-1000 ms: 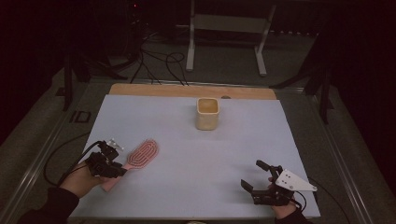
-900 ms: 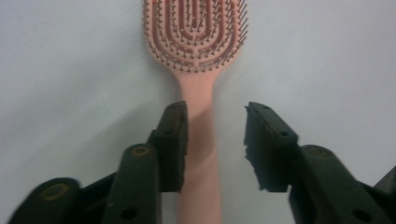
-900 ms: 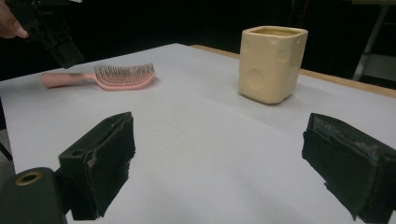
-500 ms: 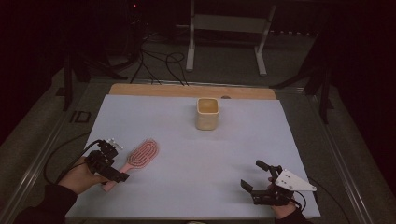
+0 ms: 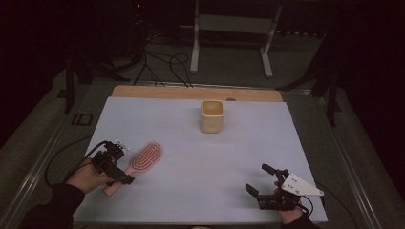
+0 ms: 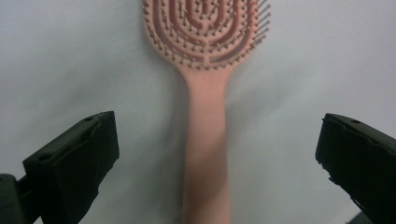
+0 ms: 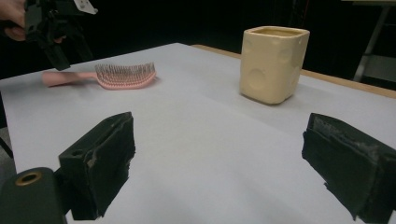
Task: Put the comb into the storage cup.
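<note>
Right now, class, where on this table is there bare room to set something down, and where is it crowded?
Free: the wide middle between the pink hairbrush, the cream cup and the right gripper; also both far corners beside the cup. Crowded: the near left, where the left gripper hangs open over the brush handle.

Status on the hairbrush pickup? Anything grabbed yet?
Done: nothing moved; the pink hairbrush lies flat on the white table, bristles up. In hand: the left tool is open, its jaws either side of the handle, not closed on it. Left: close and lift. The cream cup stands upright and apart; the right tool is open with nothing between its jaws.
</note>
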A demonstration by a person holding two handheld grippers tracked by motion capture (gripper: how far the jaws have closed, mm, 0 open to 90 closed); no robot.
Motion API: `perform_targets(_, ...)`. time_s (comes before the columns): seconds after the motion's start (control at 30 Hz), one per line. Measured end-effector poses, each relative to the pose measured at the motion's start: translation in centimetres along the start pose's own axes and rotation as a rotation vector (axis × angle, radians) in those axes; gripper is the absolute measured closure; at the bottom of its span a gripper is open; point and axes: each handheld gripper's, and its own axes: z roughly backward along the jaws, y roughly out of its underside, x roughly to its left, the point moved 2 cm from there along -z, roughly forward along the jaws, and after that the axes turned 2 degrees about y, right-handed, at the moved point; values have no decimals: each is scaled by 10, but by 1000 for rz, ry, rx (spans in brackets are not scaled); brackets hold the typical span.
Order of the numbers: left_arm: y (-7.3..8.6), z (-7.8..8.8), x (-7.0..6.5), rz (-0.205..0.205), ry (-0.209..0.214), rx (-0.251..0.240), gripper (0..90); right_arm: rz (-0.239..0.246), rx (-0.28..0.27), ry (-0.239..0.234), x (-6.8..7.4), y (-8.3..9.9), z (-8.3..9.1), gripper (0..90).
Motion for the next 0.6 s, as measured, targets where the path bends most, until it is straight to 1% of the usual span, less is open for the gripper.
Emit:
perform_targets(0.07, -2, -2, 2, 5, 0, 5, 4, -6, 2, -1, 0, 0, 0, 92)
perform_targets(0.13, -4, -4, 3, -8, -4, 13, 4, -3, 2, -2, 0, 0, 0, 91)
perform_targets(0.17, -5, -6, 4, -6, -10, 18, 4, 2, 0, -3, 1, 0, 0, 91)
perform_targets(0.23, -6, -8, 4, -24, -16, 28, 4, 0, 0, -1, 0, 0, 0, 91)
perform_targets(0.27, -7, -9, 5, -24, -17, 32, 12, -2, 0, -1, 0, 0, 0, 91)
perform_targets(0.3, -8, -11, 5, -21, -18, 34, 36, -1, 1, 0, 0, 0, 0, 91)
perform_targets(0.37, -9, -13, 6, -26, -8, 48, 57, 0, 0, -1, 0, 0, 0, 92)
perform_targets(0.43, -10, -15, 7, -21, -12, 56, 64, 0, 0, -1, 0, 0, 0, 91)
perform_targets(0.5, -11, -16, 7, -29, -13, 61, 101, -1, 2, -2, 0, 0, 0, 92)
perform_targets(0.57, -12, -17, 7, -22, -14, 57, 147, 2, 0, 0, 0, 0, 1, 91)
perform_targets(0.6, -12, -17, 8, -28, -17, 66, 153, 0, -1, 0, 0, 0, 1, 91)
